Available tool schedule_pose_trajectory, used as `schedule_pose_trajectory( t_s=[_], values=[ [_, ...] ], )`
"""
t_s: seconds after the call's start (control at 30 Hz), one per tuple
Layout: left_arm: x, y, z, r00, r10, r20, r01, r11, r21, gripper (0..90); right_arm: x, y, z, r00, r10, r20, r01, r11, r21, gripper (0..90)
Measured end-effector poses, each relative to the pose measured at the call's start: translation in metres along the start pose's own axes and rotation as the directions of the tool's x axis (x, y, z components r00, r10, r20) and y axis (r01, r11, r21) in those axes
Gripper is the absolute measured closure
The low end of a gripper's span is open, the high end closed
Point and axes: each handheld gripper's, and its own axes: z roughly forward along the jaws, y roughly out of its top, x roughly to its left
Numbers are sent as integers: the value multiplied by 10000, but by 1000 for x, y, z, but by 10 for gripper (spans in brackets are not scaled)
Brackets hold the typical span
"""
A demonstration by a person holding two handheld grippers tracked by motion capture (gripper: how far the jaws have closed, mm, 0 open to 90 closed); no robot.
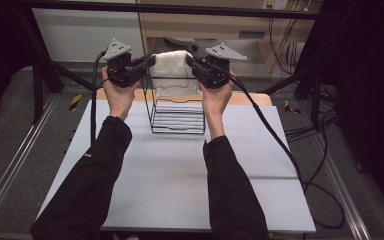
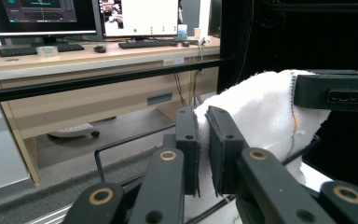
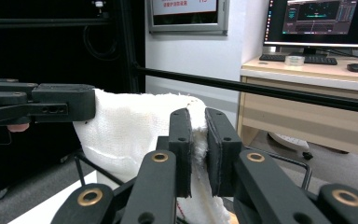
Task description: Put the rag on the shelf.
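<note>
- Holding a white towel (image 1: 169, 64) stretched between both claws, you have it raised above the black wire rack (image 1: 177, 112), which stands on the counter (image 1: 180, 190) toward its far edge, about midway between the left and right edges.
- Your left claw (image 1: 149, 61) is closed down narrow on one end of the towel (image 2: 265, 107); in the left gripper view the cloth sits pinched between the two pads, close to their tips.
- Your right claw (image 1: 192, 63) is likewise clamped narrow on the other end of the towel (image 3: 135, 121), with a thin fold of fabric caught between its pads.
- Both grips look shallow, so a sharp pull apart could drag the fabric out of one claw and leave the towel hanging from a single corner.
- If you let the two claws drift toward each other, the middle will likely sag and may snag on the upright wires of the rack as you lower it.
- The rack appears light and free-standing; a towel edge catching a wire while you move sideways could tip or slide it toward the far edge of the counter.
- Folded white cloth already lies in the rack's lower part, so lowering unevenly may bunch the new towel on top of it.
</note>
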Motion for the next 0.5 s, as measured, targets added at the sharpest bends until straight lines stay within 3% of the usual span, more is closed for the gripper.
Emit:
schedule_pose_trajectory(
  t_s=[0.2, 0.5],
  values=[
    [-3, -3, -6, 9999, 7, 163, -9, 10000, 82, 827, 2, -3, -5, 9999, 115, -114, -114, 9999, 82, 816],
    [-10, -8, -14, 9993, 114, 359, -123, 9996, 249, 825, 5, -5, -17, 9997, -70, -220, 75, 9997, 222, 812]
  ],
)
